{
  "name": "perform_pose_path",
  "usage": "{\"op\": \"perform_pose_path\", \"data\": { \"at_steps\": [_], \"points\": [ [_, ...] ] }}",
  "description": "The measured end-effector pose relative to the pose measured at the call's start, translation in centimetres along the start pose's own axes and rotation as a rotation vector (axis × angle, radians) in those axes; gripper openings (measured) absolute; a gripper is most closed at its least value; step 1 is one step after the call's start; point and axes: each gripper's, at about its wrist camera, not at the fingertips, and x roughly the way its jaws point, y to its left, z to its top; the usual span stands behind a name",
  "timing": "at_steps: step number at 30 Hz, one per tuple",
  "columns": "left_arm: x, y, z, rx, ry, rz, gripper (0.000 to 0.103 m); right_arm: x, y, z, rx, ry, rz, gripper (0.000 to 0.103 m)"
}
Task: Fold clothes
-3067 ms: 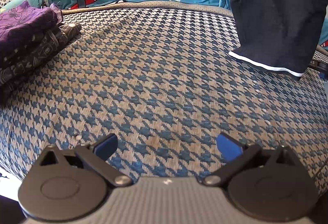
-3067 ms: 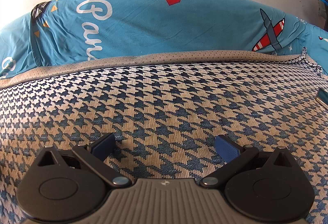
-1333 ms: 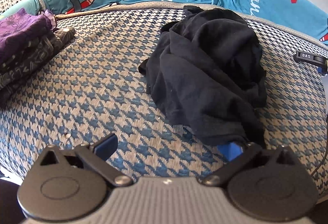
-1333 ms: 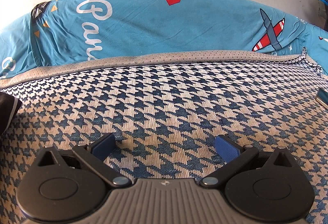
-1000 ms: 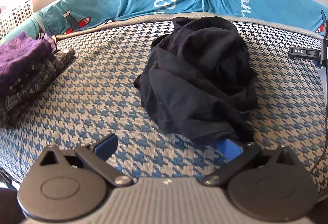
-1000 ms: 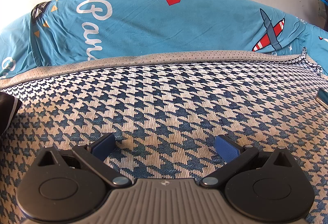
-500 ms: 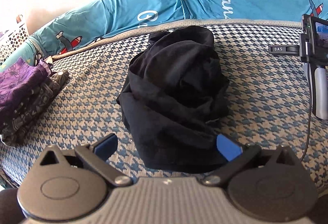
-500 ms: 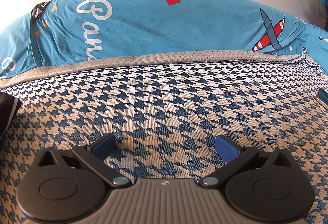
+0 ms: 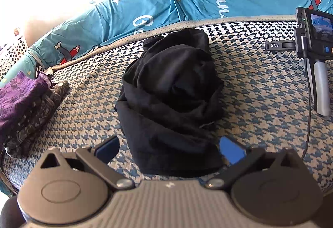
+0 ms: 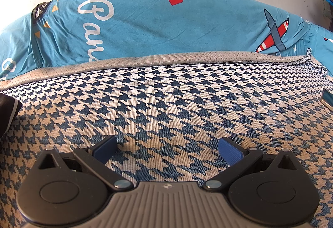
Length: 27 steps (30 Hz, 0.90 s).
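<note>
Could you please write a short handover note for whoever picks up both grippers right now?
Left gripper: open, holding nothing, its fingers either side of the near edge of the black garment.
Right gripper: open and empty, low over bare houndstooth cover, off to the garment's right.
Black garment: crumpled in a heap mid-bed, not yet spread or folded.
Done: a stack of folded clothes, purple on top, sits at the left edge.
Left: spread the black garment flat, fold it, probably add it to the stack.
Note: a cable trails from the right gripper's handle across the bed.
</note>
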Motion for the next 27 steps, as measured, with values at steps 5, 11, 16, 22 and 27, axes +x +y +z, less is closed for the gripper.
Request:
{"op": "perform_pose_path", "data": {
  "at_steps": [5,11,16,22,27],
  "points": [
    [0.13,-0.19,0.22,0.002,-0.001,0.005,0.103,0.00,0.00,0.00,0.000,0.000,0.000,0.103],
    [0.31,-0.47,0.40,0.009,0.005,0.015,0.103,-0.01,-0.01,-0.01,0.000,0.000,0.000,0.103],
    [0.33,-0.37,0.45,0.009,0.001,0.022,0.103,-0.01,-0.01,-0.01,0.000,0.000,0.000,0.103],
    [0.22,-0.24,0.38,0.005,0.006,0.033,0.103,-0.02,-0.01,-0.01,0.000,0.000,0.000,0.103],
    [-0.41,-0.25,0.44,0.023,-0.003,0.047,0.103,-0.02,-0.01,-0.01,0.000,0.000,0.000,0.103]
  ]
}}
